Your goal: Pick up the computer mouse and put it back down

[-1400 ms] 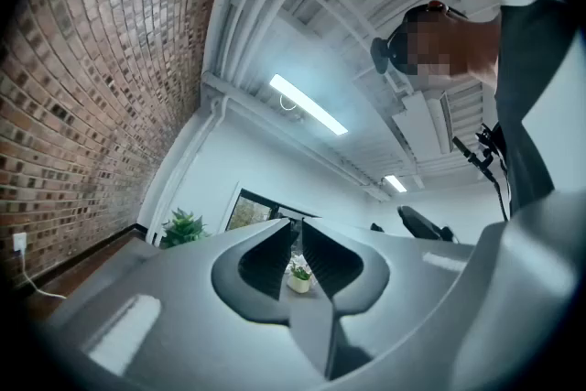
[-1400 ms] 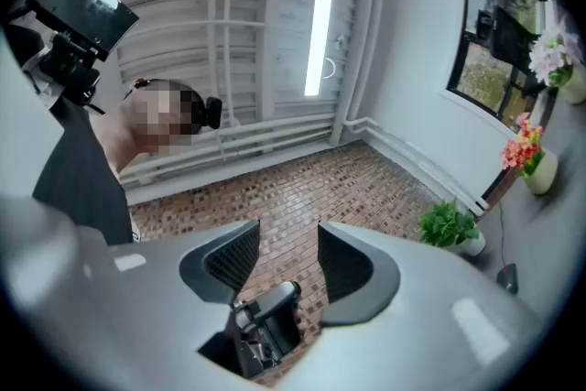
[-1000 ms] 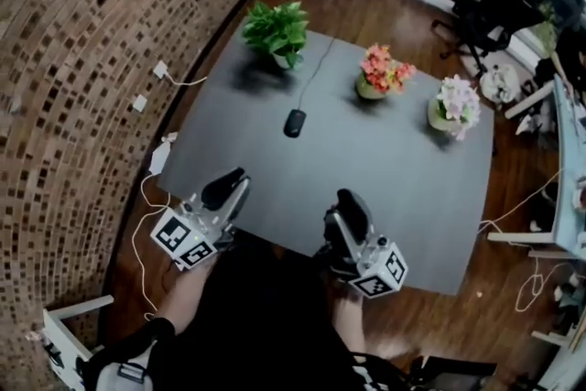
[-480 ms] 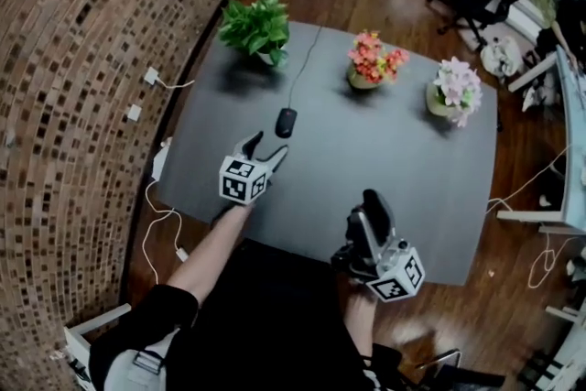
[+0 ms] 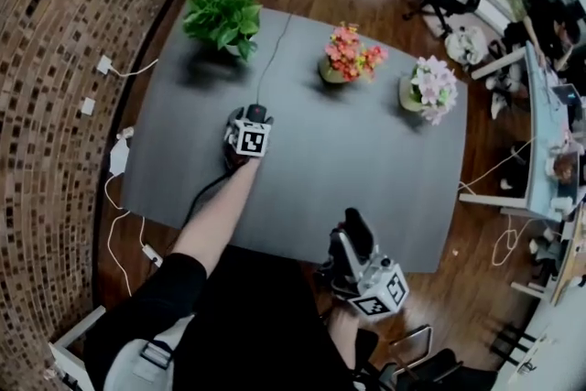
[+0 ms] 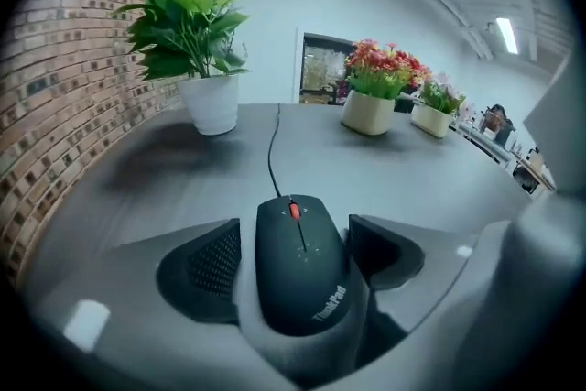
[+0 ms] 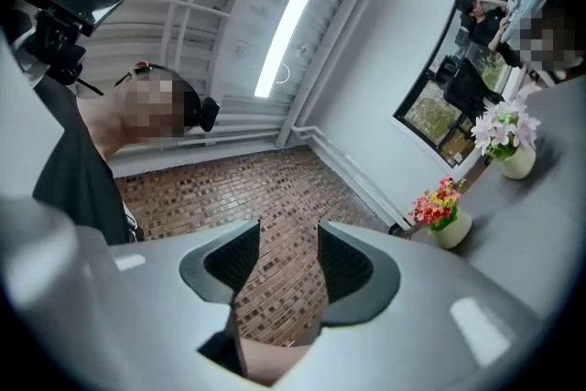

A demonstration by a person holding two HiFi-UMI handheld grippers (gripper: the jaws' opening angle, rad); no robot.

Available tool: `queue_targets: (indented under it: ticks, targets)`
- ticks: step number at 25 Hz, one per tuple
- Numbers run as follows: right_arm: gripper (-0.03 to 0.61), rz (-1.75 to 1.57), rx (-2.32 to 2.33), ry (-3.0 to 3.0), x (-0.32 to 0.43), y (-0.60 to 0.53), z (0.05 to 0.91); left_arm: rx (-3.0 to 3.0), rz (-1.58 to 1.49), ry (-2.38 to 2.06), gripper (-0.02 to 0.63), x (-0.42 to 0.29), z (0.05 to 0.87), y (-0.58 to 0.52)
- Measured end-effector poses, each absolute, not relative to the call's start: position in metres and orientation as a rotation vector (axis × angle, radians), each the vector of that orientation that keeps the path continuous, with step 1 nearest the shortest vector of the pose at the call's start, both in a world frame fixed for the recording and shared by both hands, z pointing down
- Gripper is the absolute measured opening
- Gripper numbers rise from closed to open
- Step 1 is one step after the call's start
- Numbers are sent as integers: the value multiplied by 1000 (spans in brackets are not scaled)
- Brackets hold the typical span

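A black wired computer mouse [image 6: 300, 261] with a red scroll wheel lies on the grey table [image 5: 366, 169]. Its cable [image 6: 272, 151] runs away toward the far edge. My left gripper [image 6: 298, 250] is down over the mouse, its jaws opening, one pad on each side of the mouse with a gap showing on the right side. In the head view only the mouse's [image 5: 259, 112] tip shows beyond the left gripper [image 5: 249, 118]. My right gripper [image 5: 355, 232] hovers at the table's near edge, tilted upward. The right gripper [image 7: 288, 256] is open, with nothing between its jaws.
Three pots stand along the far side of the table: a green leafy plant [image 5: 224, 14], orange-pink flowers [image 5: 346, 53] and pale pink flowers [image 5: 428, 87]. A brick wall [image 5: 55, 32] runs along the left. Office chairs and desks stand at the upper right.
My left gripper has swung forward and down from the table's near edge onto the mouse, and its jaws have spread apart. The right gripper stayed by the near edge.
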State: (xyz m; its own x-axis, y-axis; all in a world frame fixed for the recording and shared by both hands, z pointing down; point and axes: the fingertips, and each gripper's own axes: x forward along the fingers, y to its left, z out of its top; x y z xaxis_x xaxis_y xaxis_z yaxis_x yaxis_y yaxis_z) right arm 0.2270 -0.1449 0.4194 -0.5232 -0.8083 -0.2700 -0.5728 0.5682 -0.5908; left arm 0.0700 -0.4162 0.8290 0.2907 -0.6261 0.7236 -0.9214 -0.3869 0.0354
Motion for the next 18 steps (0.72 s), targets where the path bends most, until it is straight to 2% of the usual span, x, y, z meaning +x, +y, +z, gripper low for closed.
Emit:
queue_targets:
  ticks: [2, 4, 7, 10, 14, 18]
  targets:
    - [193, -604, -1090, 2289, 217, -146, 418, 2118, 895, -1399, 359, 69, 829, -417]
    - [193, -606, -1073, 2297, 211, -146, 416, 2124, 930, -1365, 285, 68, 830, -410]
    - [193, -580, -1043, 2297, 209, -148, 408, 2034, 872, -1210, 285, 63, 834, -394]
    - [193, -549, -1011, 2292, 208, -149, 401, 1941, 363, -926, 285, 81, 784, -379]
    - [193, -551, -963, 2283, 211, -147, 400, 1791, -454, -508, 284, 81, 627, -361]
    - [193, -547, -899, 2267, 214, -146, 398, 1675, -933, -125, 284, 50, 467, -317]
